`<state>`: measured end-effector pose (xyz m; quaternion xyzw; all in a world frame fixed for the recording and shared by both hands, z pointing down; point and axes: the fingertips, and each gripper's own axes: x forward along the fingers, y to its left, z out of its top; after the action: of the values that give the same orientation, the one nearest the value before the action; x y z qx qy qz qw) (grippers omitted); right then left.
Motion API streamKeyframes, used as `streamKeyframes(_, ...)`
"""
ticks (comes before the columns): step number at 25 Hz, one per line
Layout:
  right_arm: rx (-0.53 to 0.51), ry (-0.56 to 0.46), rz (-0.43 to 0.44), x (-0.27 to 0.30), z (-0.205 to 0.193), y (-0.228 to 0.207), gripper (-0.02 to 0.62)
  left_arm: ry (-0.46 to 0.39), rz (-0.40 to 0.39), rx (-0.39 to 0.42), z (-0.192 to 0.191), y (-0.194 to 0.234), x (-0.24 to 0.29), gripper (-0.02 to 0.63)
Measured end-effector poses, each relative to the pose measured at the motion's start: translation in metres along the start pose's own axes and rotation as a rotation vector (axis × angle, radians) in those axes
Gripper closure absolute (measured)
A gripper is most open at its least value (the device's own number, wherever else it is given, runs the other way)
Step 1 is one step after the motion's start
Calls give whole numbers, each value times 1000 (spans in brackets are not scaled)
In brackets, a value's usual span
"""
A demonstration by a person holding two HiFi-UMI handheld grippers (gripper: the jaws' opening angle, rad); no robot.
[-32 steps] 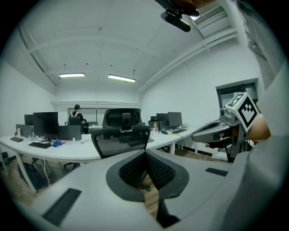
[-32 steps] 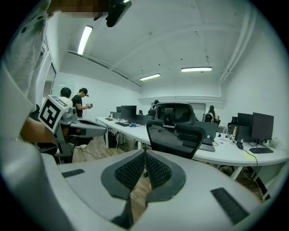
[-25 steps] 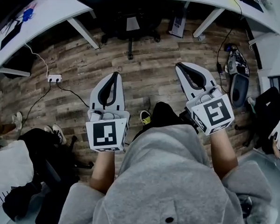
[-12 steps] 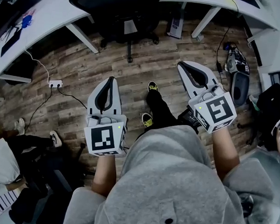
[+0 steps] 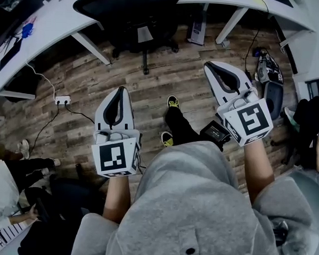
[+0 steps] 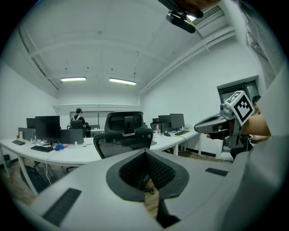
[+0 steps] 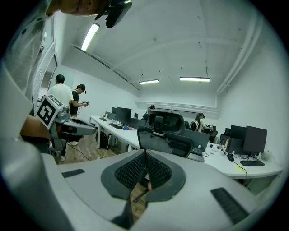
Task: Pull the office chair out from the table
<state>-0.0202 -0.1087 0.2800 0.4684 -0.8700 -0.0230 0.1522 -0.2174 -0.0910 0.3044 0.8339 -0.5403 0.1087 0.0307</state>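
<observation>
While both grippers hang ahead of me with nothing in them, I have no hold on the chair yet. The left gripper [image 5: 122, 91] is clenched, its ribbed pads [image 6: 133, 170] pressed flat together on empty air. The right gripper [image 5: 209, 66] is clenched the same way, and each gripper view shows the jaws meeting in one thin seam. Both point forward and a little down over the wood floor [image 5: 167, 79], well apart from any furniture.

Beyond them the chair [image 5: 134, 11] stands tucked in at the near edge of the white table [image 5: 58, 15]. Its seat is mostly underneath and its star base [image 5: 147, 45] shows on the floor. In the gripper views its mesh backrest and headrest rise above the tabletop, with the back turned toward me.

I judge it fairly heavy but easy to move, since it looks to stand on castors on a hard floor. The mesh is soft and would give under the pads, so the stiff top rim of the backrest is where I would take hold, after opening the jaws. A pull off centre would likely swivel the seat, and the back may tilt before the base rolls, so a grip near the middle, or one gripper on each side, seems safest. A table leg [image 5: 92, 41] stands just beside the base. The power strip [image 5: 62, 99] and its cable lie well to the left.
</observation>
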Motion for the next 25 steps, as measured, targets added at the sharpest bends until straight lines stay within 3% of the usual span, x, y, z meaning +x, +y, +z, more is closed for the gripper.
streamKeyframes(7,-1,0,-5,24,-3,-14,560,12,4,9,-1,13,25,594)
streamKeyframes(25,23,-3,9,114,4,-100,560,30,28,25,31,51,142,594)
